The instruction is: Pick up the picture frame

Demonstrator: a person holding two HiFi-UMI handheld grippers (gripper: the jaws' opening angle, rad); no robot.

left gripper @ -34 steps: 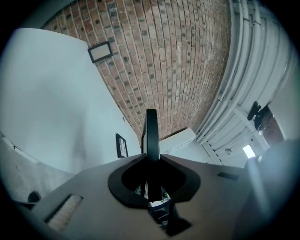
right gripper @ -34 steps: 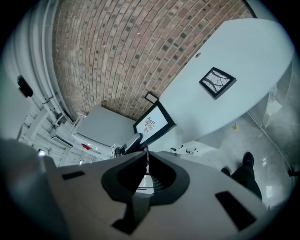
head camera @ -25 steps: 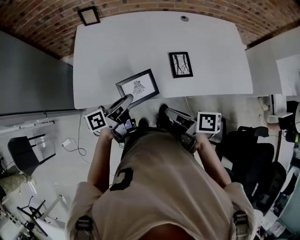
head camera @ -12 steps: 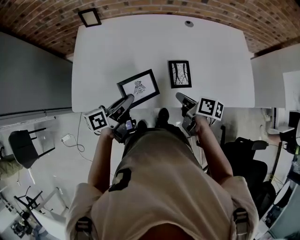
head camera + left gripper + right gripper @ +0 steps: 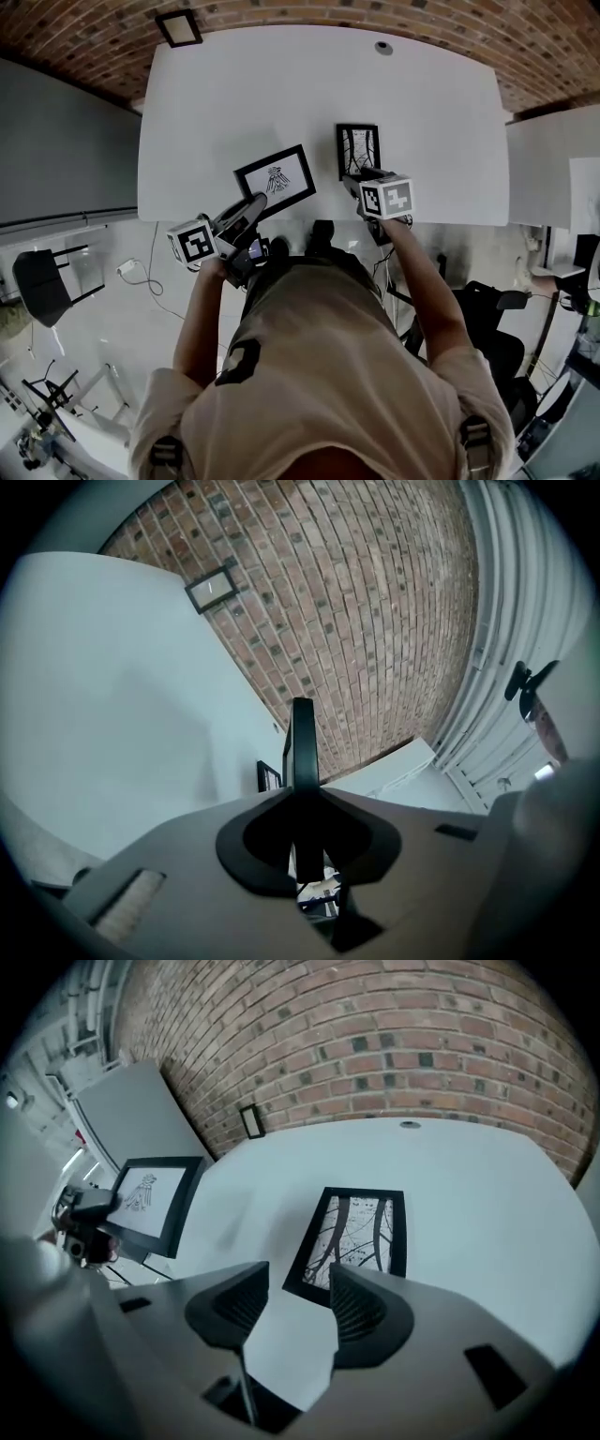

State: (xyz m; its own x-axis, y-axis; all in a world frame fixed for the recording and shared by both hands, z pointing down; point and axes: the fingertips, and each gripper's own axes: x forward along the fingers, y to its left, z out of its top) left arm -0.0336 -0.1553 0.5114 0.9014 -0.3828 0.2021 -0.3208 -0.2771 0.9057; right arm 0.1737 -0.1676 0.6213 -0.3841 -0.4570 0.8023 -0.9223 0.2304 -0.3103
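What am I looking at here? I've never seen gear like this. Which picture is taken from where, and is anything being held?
There is no robot: a person holds a two-jaw gripper in each hand. The head view looks down from a camera on the person's head; the other two views come from cameras riding on the grippers. A smaller frame lies on the white table. The left gripper is shut on the edge of the larger picture frame. The right gripper, jaws just opening and empty, points at the smaller frame.
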